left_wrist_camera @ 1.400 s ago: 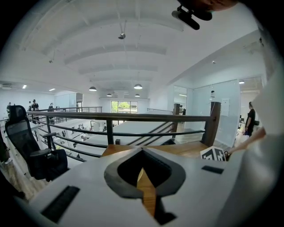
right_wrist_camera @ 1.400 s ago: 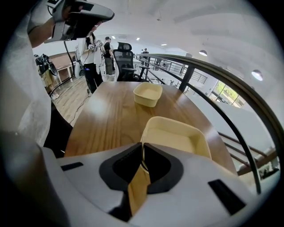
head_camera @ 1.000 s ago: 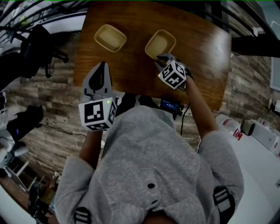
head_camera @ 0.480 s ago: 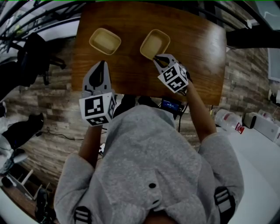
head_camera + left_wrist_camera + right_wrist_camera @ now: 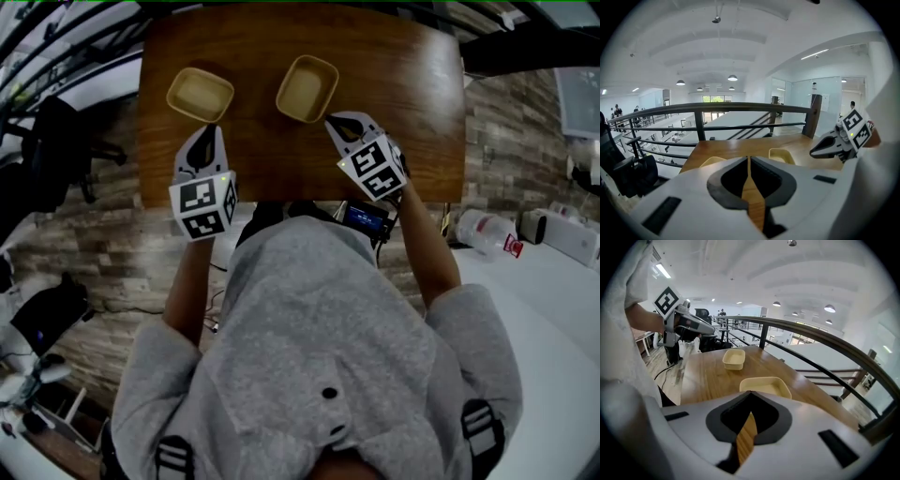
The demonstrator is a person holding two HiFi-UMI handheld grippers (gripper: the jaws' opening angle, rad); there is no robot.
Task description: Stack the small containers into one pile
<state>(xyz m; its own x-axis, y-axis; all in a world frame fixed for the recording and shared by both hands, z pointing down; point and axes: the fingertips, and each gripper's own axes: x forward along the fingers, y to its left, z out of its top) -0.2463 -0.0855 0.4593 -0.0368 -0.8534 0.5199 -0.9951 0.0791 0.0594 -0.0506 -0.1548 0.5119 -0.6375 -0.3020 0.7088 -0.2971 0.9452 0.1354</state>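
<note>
The brown wooden tabletop [image 5: 403, 84] is the biggest thing. The left claw [image 5: 208, 129] is over its near side, at about 8 o'clock on the tabletop. Its jaws are pressed together with nothing in them. The right claw [image 5: 331, 120] is near the middle, and its jaws are also closed tight and empty. Two small yellow containers sit apart, not piled. The left container [image 5: 200, 95] is at 12 o'clock from the left claw. The right container [image 5: 307, 88] is at 11 o'clock from the right claw, just beside it.
</note>
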